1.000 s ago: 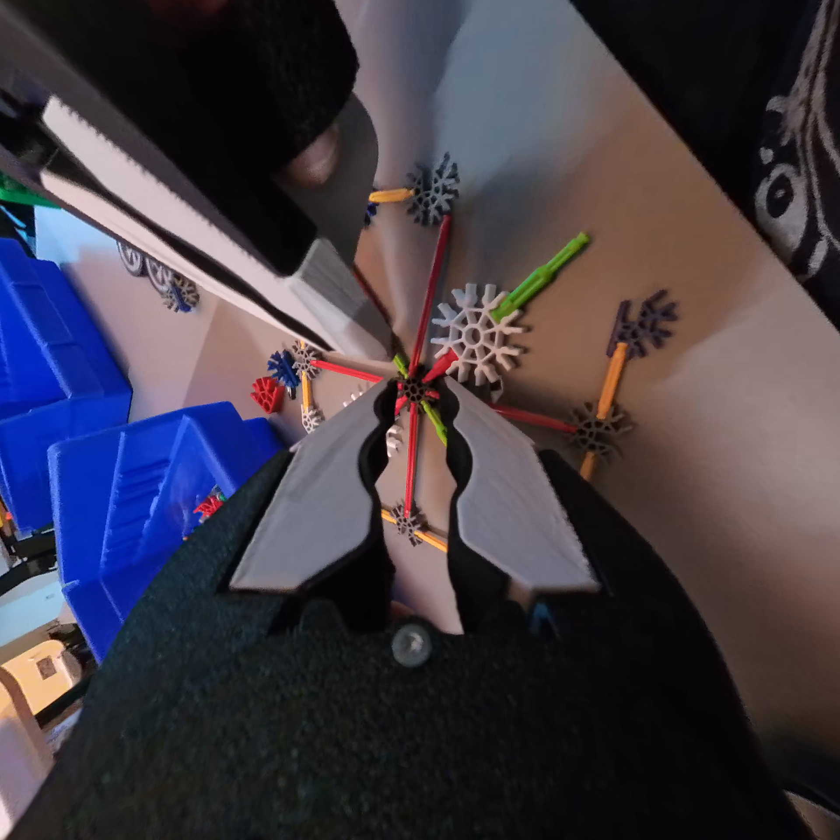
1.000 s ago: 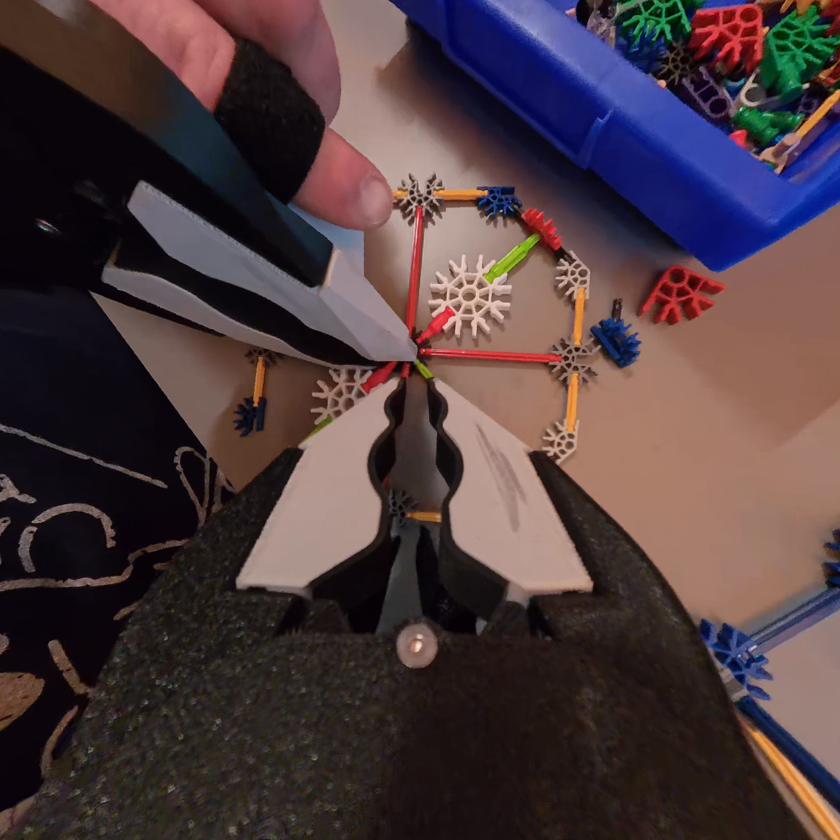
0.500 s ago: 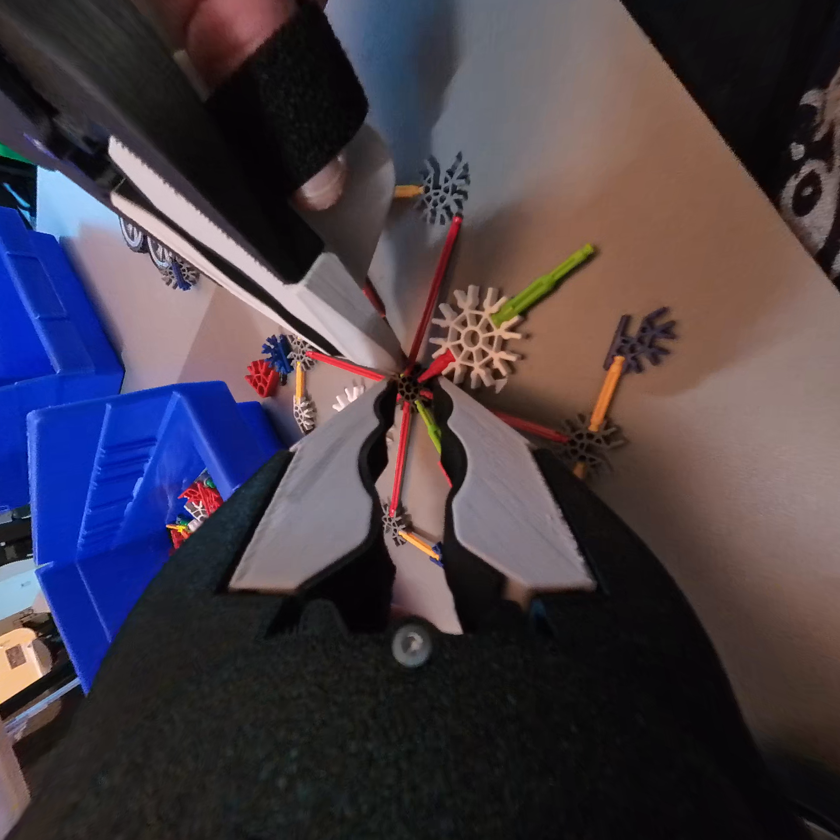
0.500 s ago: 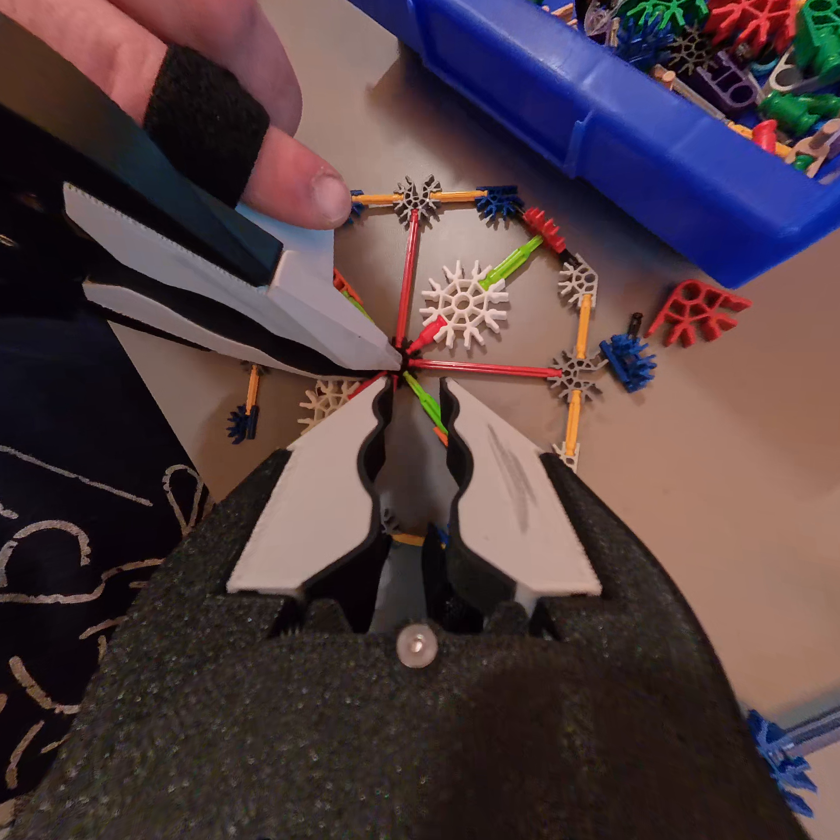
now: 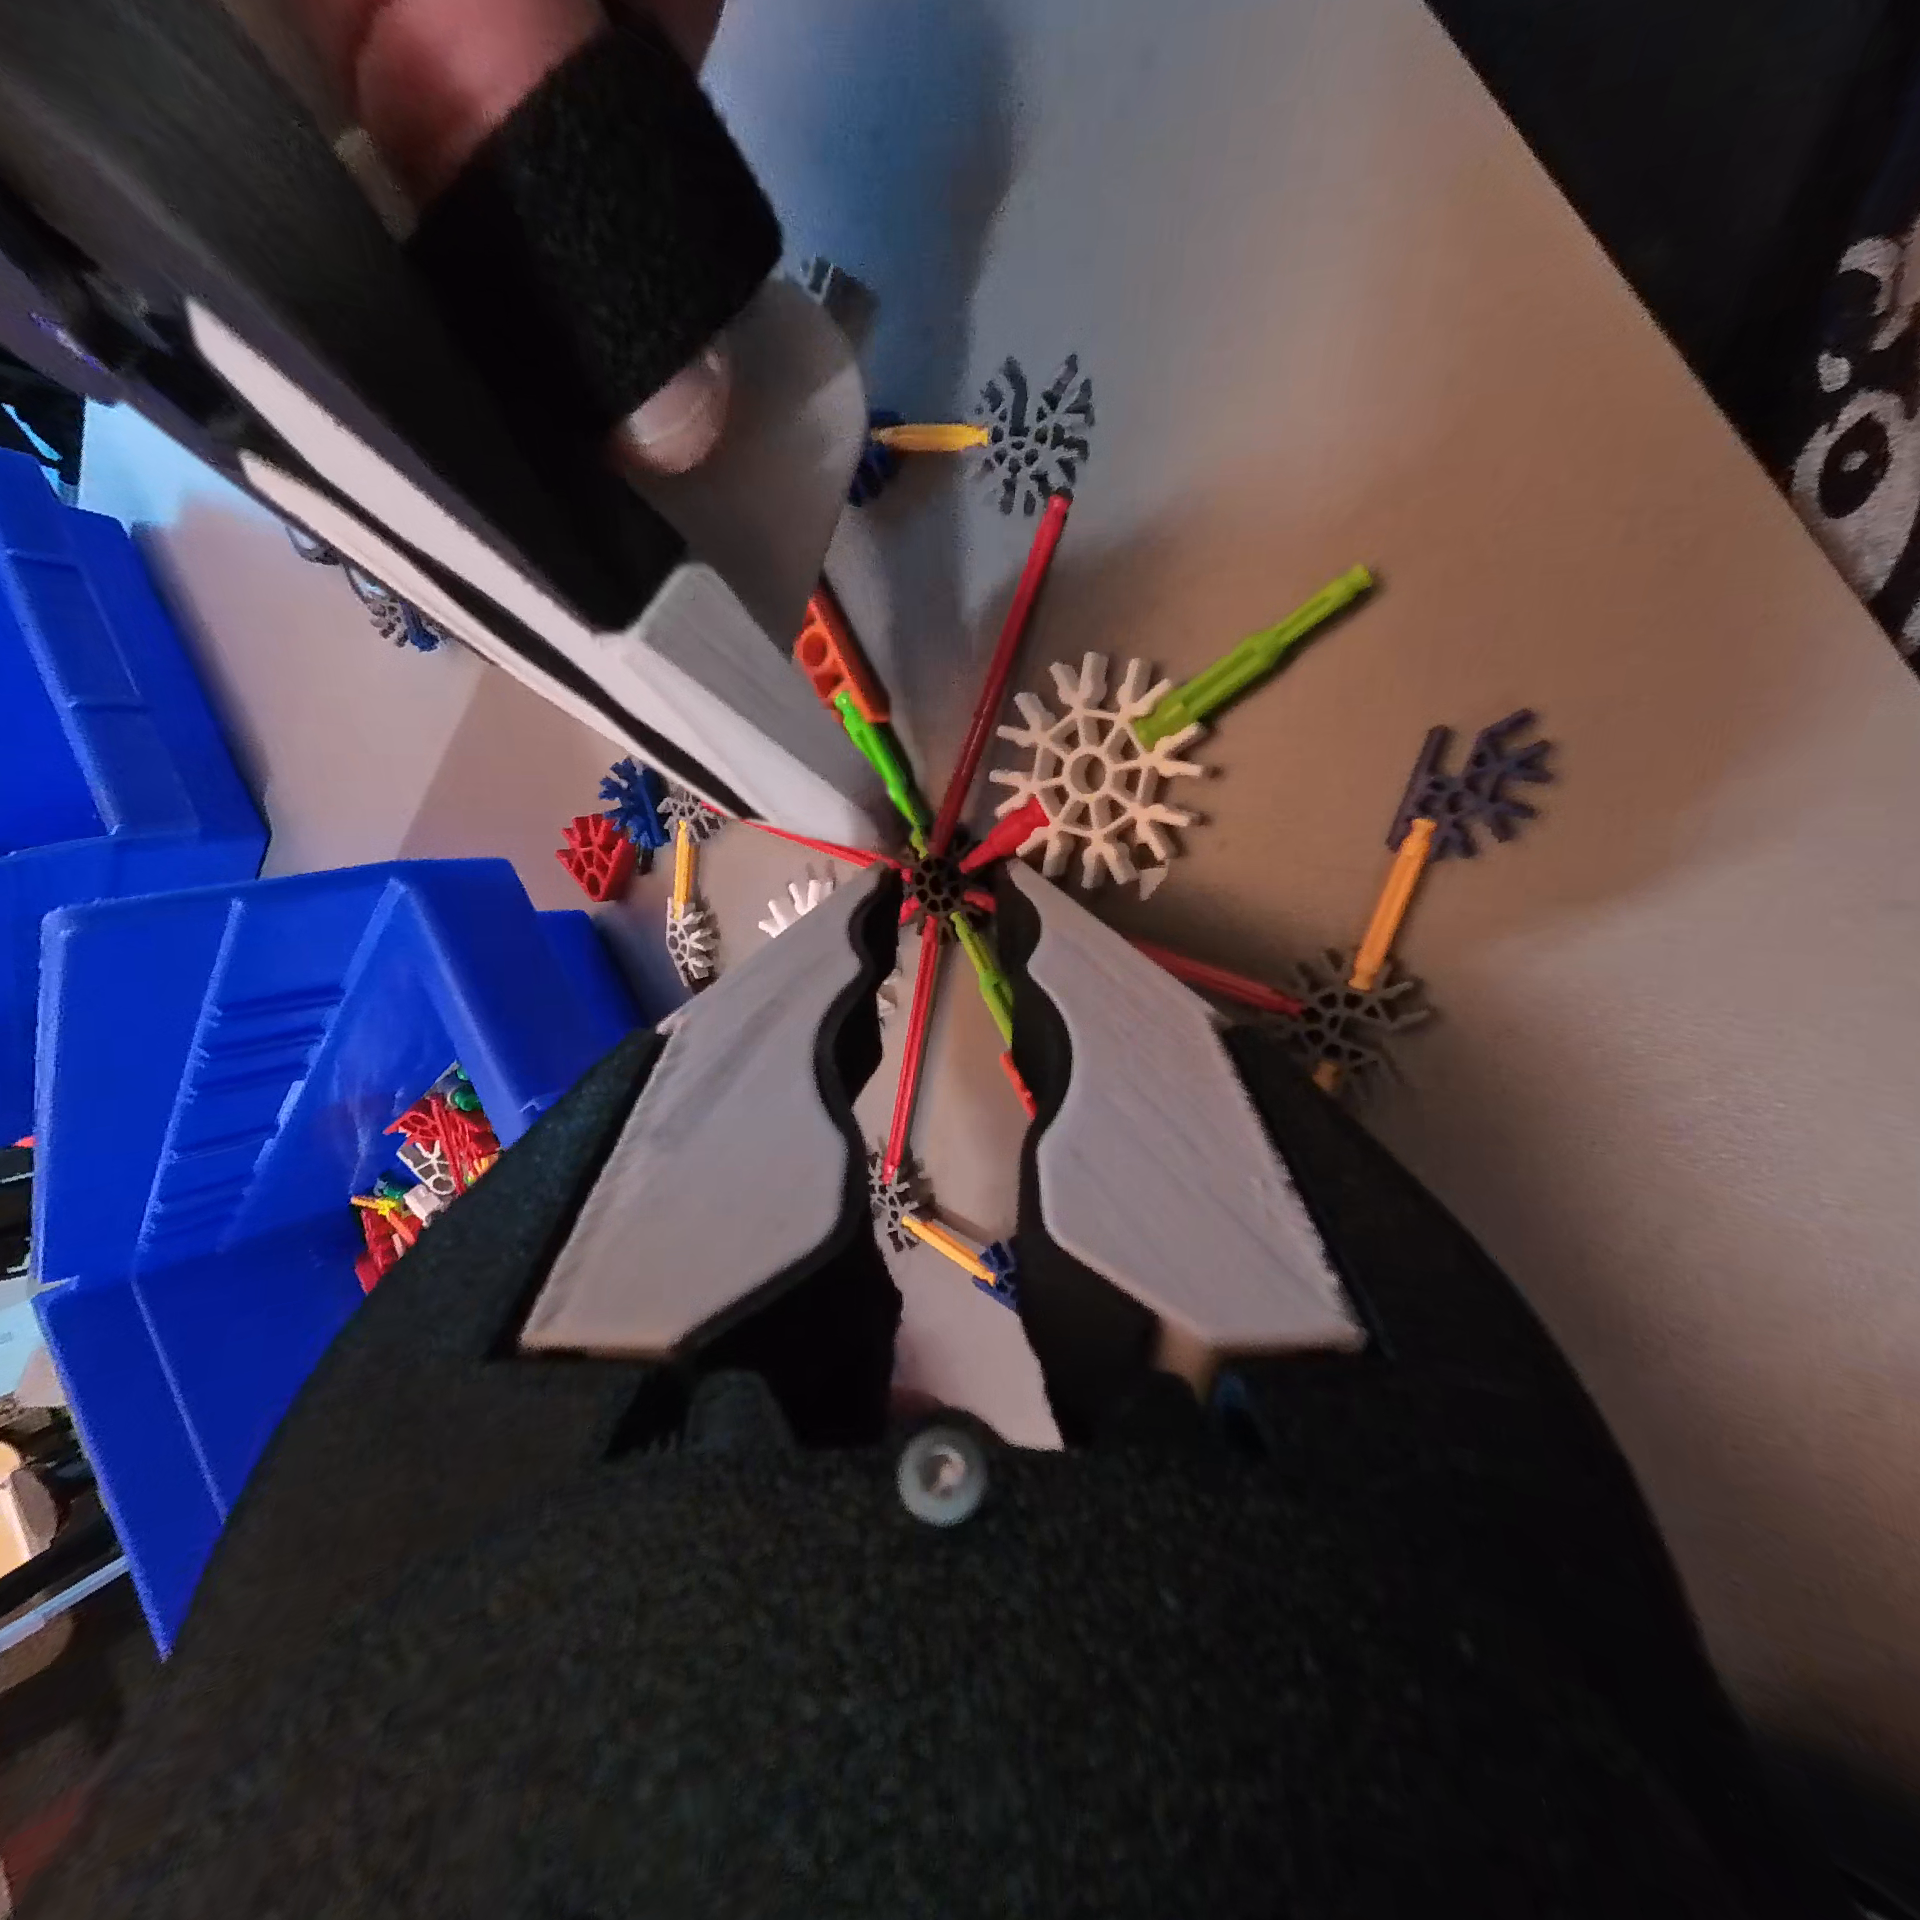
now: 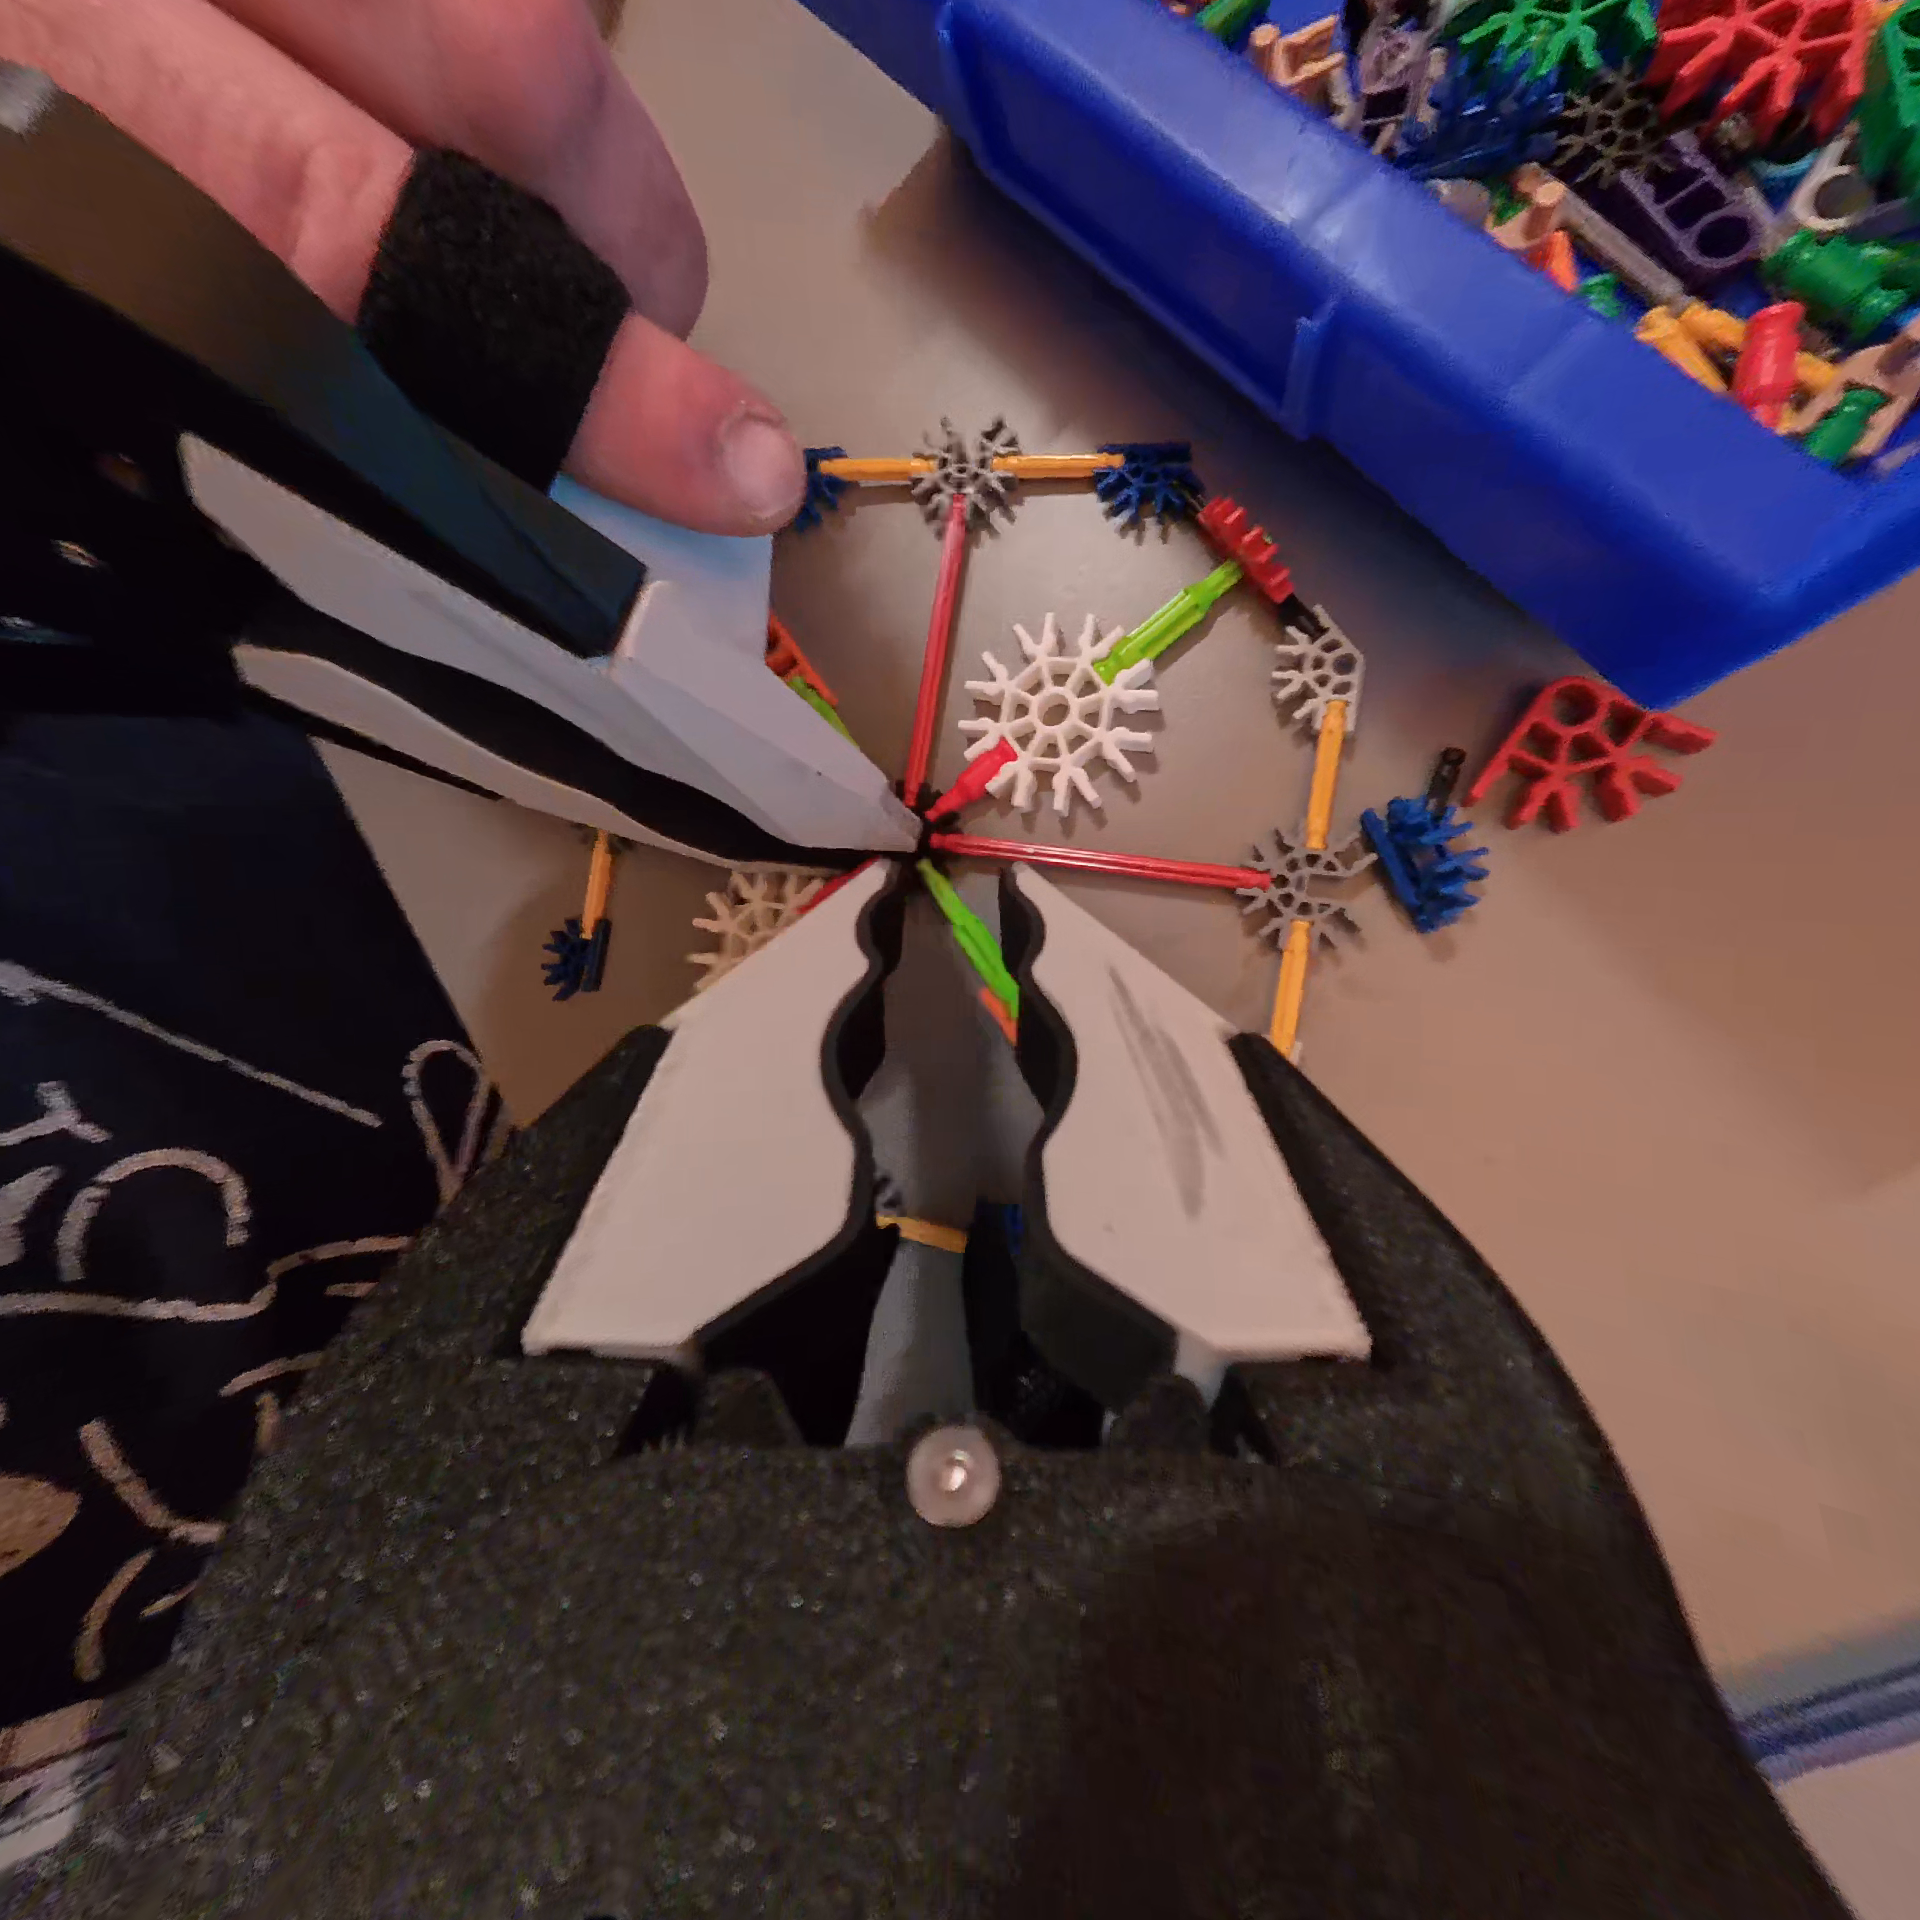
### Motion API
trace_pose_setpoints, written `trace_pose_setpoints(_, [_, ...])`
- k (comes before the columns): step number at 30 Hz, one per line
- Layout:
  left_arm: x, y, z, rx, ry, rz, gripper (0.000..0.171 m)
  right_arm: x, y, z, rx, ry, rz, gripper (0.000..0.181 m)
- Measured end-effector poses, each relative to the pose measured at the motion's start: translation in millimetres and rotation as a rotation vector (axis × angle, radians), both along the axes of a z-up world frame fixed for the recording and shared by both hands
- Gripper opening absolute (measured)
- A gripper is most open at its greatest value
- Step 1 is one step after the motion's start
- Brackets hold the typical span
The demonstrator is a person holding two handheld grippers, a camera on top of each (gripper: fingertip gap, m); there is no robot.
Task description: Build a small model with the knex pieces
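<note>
While both grippers meet over a flat, wheel-shaped toy construction lying on the tan worktop (image 6: 1558, 1143), everything is placed here relative to the small black hub (image 5: 938, 891) at the wheel's centre. The left gripper (image 5: 945, 883) has its two grey fingertips on either side of the hub with only a narrow gap between the jaws; it is not possible to tell whether they pinch the hub or merely flank it. The right gripper (image 6: 948, 878) points at the hub from just below it, its jaws slightly spread and holding nothing, with a green rod (image 6: 971, 935) running out from the hub through the gap between them. Thin red rods (image 6: 1101, 860) spread out from the hub like spokes, one ending in a grey connector (image 6: 1299, 883) on the rim. A white snowflake connector (image 6: 1055, 712) lies just beside the hub, joined to it by a short red piece. A person's hand (image 6: 468, 156), one finger through a black strap, holds the left gripper up and to the left of the hub. Well beyond the wheel's rim from the hub stands a blue bin (image 6: 1403, 312) full of mixed coloured pieces, with a loose red connector (image 6: 1584, 748) lying on the worktop between rim and bin
</note>
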State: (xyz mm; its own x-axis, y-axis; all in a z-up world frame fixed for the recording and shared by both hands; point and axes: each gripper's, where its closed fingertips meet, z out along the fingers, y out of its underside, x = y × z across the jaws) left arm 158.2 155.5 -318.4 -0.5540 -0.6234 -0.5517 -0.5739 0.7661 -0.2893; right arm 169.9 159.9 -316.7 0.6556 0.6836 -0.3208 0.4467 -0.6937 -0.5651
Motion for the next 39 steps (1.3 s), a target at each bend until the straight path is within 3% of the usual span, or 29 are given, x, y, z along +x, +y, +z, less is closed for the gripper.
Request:
trace_pose_setpoints(15, [2.8,-0.1,0.4,-0.006,-0.006,0.008,0.016,0.0,0.1,-5.8,0.037,-0.086,0.024,0.015])
trace_pose_setpoints(28, [2.8,0.3,1.3,-0.021,-0.014,0.028,0.016,-1.8,-1.3,-2.9,-0.016,0.007,0.015,0.021])
trace_pose_setpoints(39, [3.1,1.4,2.4,-0.033,-0.020,0.043,0.018,0.0,0.7,-5.3,0.033,-0.051,0.018,0.015])
